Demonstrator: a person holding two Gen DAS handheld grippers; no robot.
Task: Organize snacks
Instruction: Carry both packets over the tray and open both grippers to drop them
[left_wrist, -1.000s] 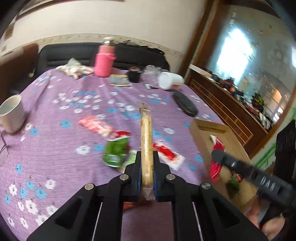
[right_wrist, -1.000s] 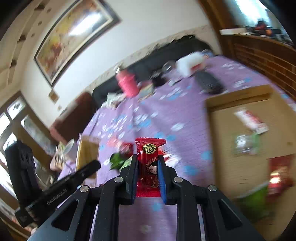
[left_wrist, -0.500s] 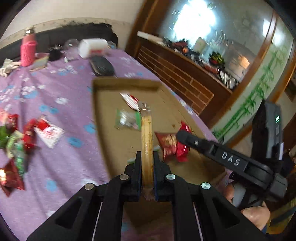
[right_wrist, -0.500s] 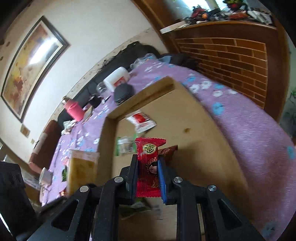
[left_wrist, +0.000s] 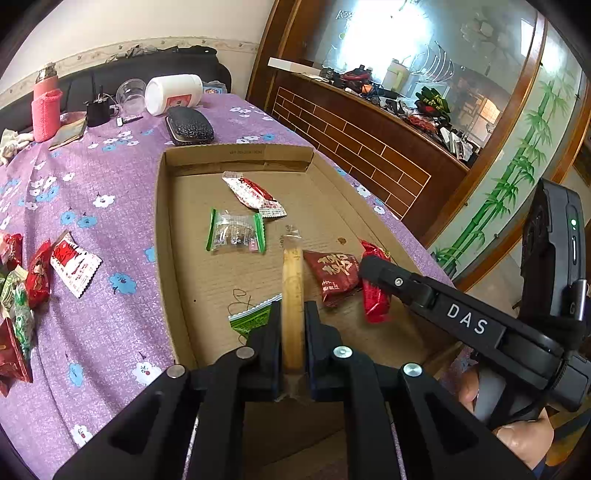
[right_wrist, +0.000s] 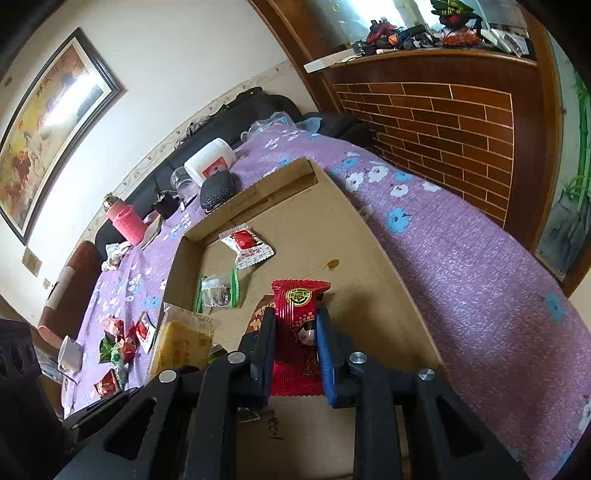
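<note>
Brown shallow cardboard tray (left_wrist: 164, 236) already holds about five packets; both carried snacks hang over it. Left hand-held gripper (left_wrist: 293, 332) clamps a tan flat packet (left_wrist: 292, 291), right hand-held gripper (right_wrist: 297, 339) a red doll-print packet (right_wrist: 297, 325). Loose packets (left_wrist: 22, 291) remain on the purple floral surface (left_wrist: 103, 221) at 9 o'clock.

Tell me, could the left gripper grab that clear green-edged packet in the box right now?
Probably not: the left gripper is already shut on a yellow snack, though nothing covers the green-edged packet.
</note>
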